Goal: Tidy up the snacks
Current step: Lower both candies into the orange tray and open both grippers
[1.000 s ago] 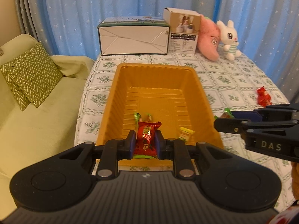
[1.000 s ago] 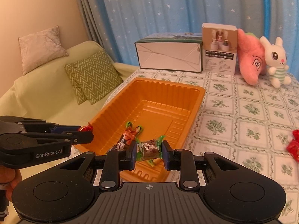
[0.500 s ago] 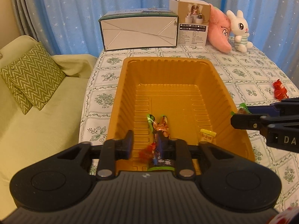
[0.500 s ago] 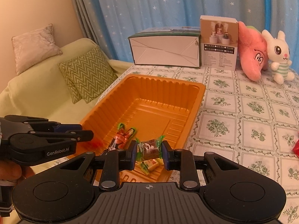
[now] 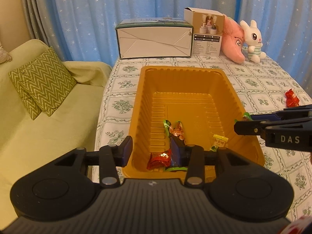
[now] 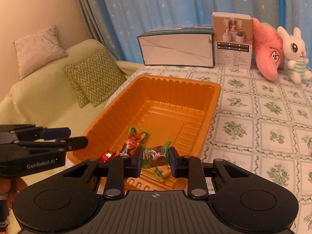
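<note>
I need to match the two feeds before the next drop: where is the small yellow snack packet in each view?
Left wrist: yellow snack packet lies on the orange tray floor, near-right corner, right of the open left gripper.
Right wrist: yellow snack packet lies low centre, partly hidden beneath the brown candy held in the right gripper.
Shared landmark: white bunny plush.

L claw [image 5: 151, 154] open over tray [image 5: 224, 81].

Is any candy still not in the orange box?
Yes. One red-wrapped candy lies alone on the flowered tablecloth, right of the orange plastic tray. The right gripper also holds a brown green-ended candy above the tray.
</note>
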